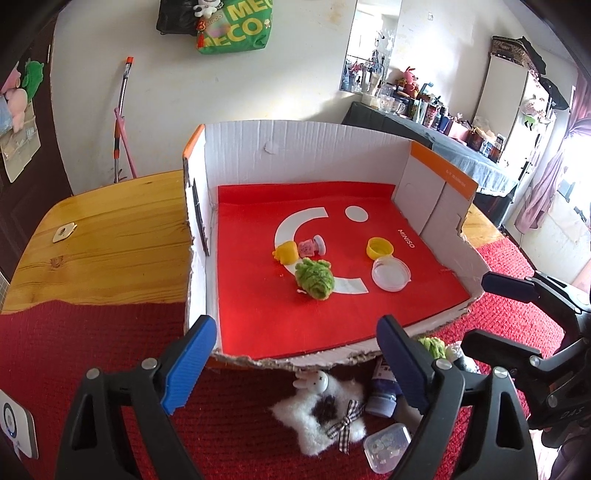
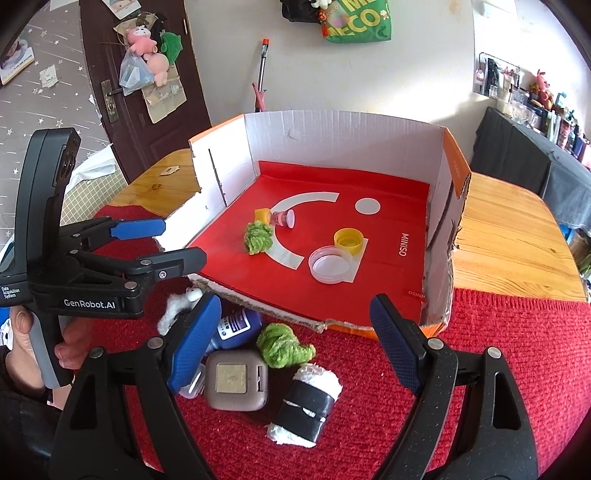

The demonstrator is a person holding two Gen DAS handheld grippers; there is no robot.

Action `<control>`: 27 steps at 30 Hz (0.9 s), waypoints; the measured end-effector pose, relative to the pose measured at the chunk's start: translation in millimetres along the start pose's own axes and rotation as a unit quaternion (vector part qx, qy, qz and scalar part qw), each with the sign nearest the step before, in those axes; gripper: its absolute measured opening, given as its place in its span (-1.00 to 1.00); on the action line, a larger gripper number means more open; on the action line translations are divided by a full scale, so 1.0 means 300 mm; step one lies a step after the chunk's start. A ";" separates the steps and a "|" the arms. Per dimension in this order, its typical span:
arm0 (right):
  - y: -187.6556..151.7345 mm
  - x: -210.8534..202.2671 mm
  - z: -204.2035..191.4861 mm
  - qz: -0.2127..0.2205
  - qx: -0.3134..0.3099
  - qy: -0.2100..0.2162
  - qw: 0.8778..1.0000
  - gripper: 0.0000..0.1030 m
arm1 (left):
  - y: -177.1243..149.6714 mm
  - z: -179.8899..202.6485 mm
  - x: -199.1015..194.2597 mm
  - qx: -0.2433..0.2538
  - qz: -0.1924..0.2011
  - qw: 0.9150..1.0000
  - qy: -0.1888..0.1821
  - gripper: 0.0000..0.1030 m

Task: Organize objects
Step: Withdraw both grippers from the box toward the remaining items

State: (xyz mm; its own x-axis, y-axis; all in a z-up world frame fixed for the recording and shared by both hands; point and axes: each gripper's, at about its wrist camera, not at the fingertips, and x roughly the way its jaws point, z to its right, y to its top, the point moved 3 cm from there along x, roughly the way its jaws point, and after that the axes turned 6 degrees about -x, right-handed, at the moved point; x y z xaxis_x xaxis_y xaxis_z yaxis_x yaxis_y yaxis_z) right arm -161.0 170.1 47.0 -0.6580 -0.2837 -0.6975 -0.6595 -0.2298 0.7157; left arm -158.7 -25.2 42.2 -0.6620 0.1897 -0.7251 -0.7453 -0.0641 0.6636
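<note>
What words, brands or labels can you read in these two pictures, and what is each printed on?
"MINISO": red liner of the cardboard box.
"GenRobot.AI": left gripper body.
"Data Acquisition System": same gripper's handle.
"MECO", partly cut off: green bag on the wall.
Blue bottle label: too blurred to read.

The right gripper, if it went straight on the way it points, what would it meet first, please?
Probably the torn front edge of the cardboard box; the open right gripper points just above the green fuzzy toy, though depth is unclear.

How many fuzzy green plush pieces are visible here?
2: one green plush inside the cardboard box, another green plush on the red cloth before it. Others may be hidden.
</note>
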 end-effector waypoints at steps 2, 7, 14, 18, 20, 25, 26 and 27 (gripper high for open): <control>-0.006 -0.006 -0.006 0.000 -0.001 -0.001 1.000 0.61 | 0.000 0.000 0.000 0.000 0.000 1.000 0.000 0.75; -0.019 -0.017 -0.014 0.001 -0.003 -0.003 1.000 0.61 | -0.011 0.001 -0.006 0.000 -0.001 1.000 0.000 0.78; -0.044 -0.035 -0.027 -0.001 -0.006 -0.006 1.000 0.70 | -0.060 0.009 -0.014 0.005 -0.002 1.000 0.005 0.86; -0.060 -0.040 -0.036 -0.004 -0.008 -0.007 1.000 0.71 | -0.085 0.008 -0.012 0.006 -0.006 1.000 0.006 0.90; -0.067 -0.041 -0.039 -0.005 -0.008 -0.008 1.000 0.71 | -0.093 0.004 -0.012 0.005 -0.008 1.000 0.006 0.91; -0.087 -0.042 -0.042 -0.009 -0.011 -0.017 1.000 0.71 | -0.106 -0.007 -0.008 0.002 -0.013 1.000 0.010 0.91; -0.093 -0.041 -0.041 -0.010 -0.011 -0.017 1.000 0.71 | -0.110 -0.010 -0.007 0.001 -0.014 1.000 0.010 0.91; -0.098 -0.039 -0.040 -0.011 -0.010 -0.017 1.000 0.71 | -0.113 -0.011 -0.005 0.000 -0.015 1.000 0.010 0.91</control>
State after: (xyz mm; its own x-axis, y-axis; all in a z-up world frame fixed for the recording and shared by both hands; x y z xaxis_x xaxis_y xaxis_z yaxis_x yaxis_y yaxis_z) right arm -129.4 169.0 34.6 -0.6559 -0.2462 -0.7136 -0.6669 -0.2537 0.7006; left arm -132.7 -26.6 20.3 -0.6410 0.1710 -0.7483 -0.7648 -0.0586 0.6417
